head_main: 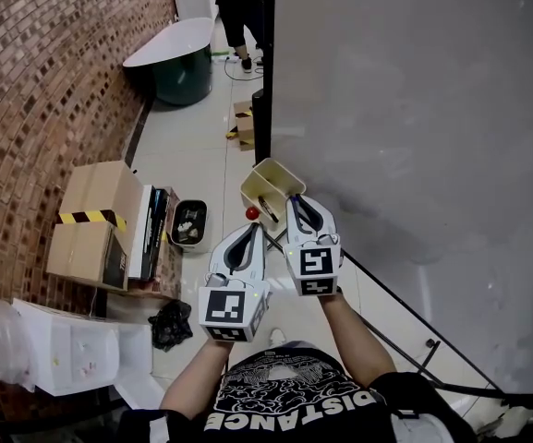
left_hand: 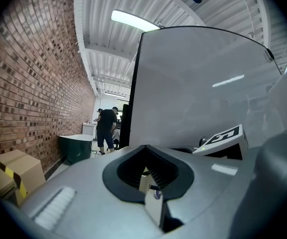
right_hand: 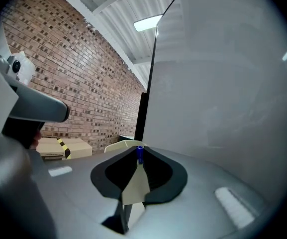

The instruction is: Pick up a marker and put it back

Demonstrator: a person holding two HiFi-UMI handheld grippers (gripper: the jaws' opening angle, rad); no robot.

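1. Head view shows your two arms reaching out in front of you, one claw in each hand, close beside a big grey board [head_main: 414, 109].
2. Your right claw [head_main: 296, 201] is the one nearer the board. Its tip is right at a cream holder [head_main: 275, 181] that sits by the board's edge.
3. Your left claw [head_main: 250, 229] is just beside the right one, a little lower and farther from the holder.
4. A small red round thing [head_main: 252, 213] shows just past the tip of the left claw. You cannot tell what it is.
5. In the right gripper view, the two jaws of your right claw are pressed together. The blue marker [right_hand: 140, 154] stands up at the very tip, pinched between them.
6. Behind the marker in that view you see the rim of the cream holder, and the grey board rises on the right.
7. In the left gripper view, the jaws of your left claw are pressed together too, and nothing shows between them.
8. On the floor by the brick wall [head_main: 35, 90] sit some cardboard boxes [head_main: 100, 192]. One has yellow and black tape.
9. Far down the room a person [left_hand: 106, 128] in dark clothes stands near a dark green tub [left_hand: 76, 146].
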